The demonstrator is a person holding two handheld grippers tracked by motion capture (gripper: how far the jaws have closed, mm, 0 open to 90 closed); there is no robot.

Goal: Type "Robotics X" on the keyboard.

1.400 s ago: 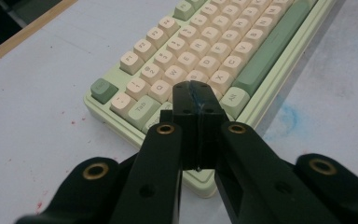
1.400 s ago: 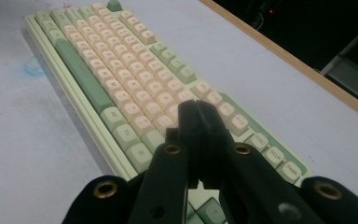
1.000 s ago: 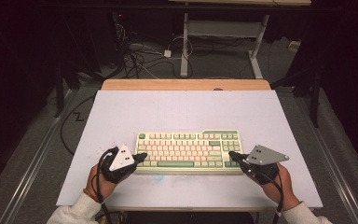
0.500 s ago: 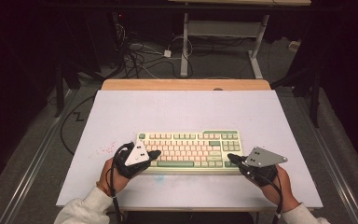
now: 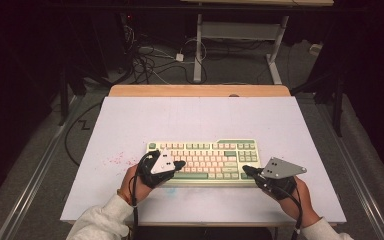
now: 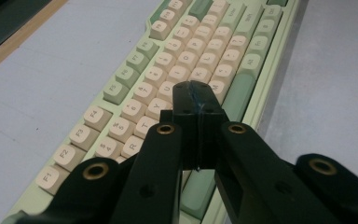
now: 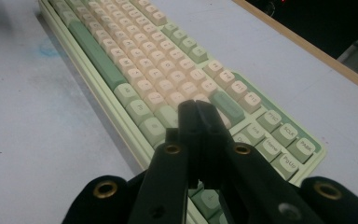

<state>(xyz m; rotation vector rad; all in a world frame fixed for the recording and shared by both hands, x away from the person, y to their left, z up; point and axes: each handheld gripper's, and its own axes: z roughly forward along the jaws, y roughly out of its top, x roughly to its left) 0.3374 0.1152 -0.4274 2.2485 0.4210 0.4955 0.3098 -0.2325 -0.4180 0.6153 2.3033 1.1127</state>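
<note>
A pale green keyboard with cream and green keys lies near the front of the white table top. My left gripper is shut, with nothing between its jaws, and its tip hovers over the keyboard's left letter keys. In the left gripper view the closed jaws point along the key rows, just above the green space bar. My right gripper is shut too, at the keyboard's lower right corner. Its jaws sit over the right-hand keys.
Faint red specks mark the table left of the keyboard. A wooden strip edges the far side. Beyond the table are cables and a metal desk frame on the floor.
My left gripper has moved right, from beside the keyboard's left end to over its left keys. The right gripper has stayed in place.
</note>
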